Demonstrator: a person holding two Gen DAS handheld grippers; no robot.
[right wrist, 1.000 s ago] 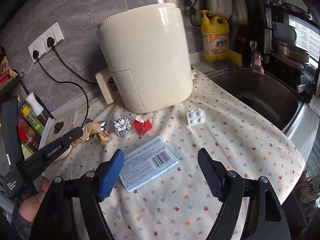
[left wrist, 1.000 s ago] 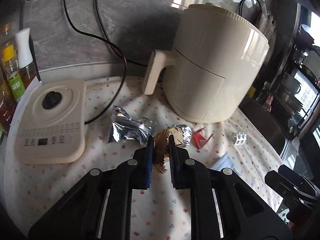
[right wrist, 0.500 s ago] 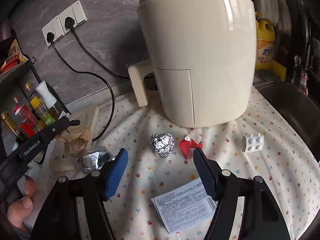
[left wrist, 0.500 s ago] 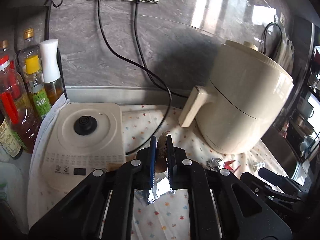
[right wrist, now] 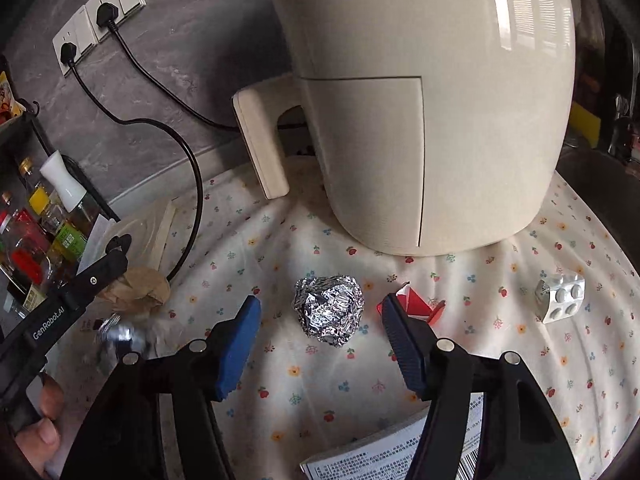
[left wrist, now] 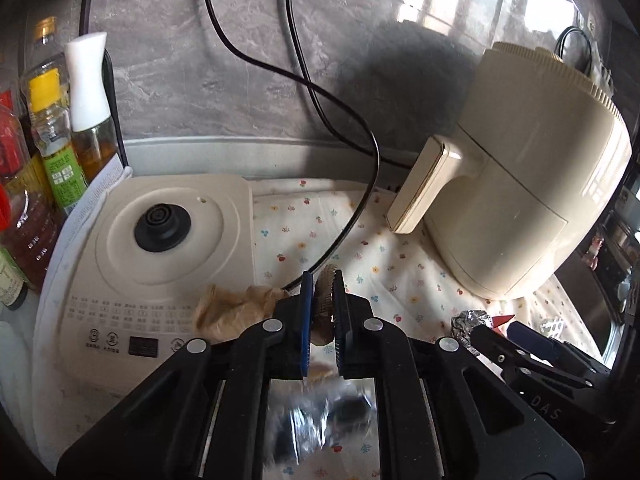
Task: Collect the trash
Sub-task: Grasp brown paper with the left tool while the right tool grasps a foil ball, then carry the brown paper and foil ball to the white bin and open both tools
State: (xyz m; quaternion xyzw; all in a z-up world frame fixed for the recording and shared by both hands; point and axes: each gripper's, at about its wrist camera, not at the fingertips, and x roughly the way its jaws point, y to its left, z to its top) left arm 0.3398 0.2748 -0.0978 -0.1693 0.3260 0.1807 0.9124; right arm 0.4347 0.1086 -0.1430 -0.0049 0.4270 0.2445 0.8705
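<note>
My left claw (left wrist: 320, 308) grips brown crumpled paper (left wrist: 236, 310); my right claw (right wrist: 320, 328) is closing around the foil ball (right wrist: 329, 309), not touching; red scrap (right wrist: 416, 304), blister pack (right wrist: 560, 296) remain on the bench.

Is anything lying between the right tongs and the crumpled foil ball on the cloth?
Nothing visible does. The foil ball sits on bare flowered cloth just beyond the closing right tongs, in line with their gap. The red wrapper lies beside the far finger, apart from the ball.
</note>
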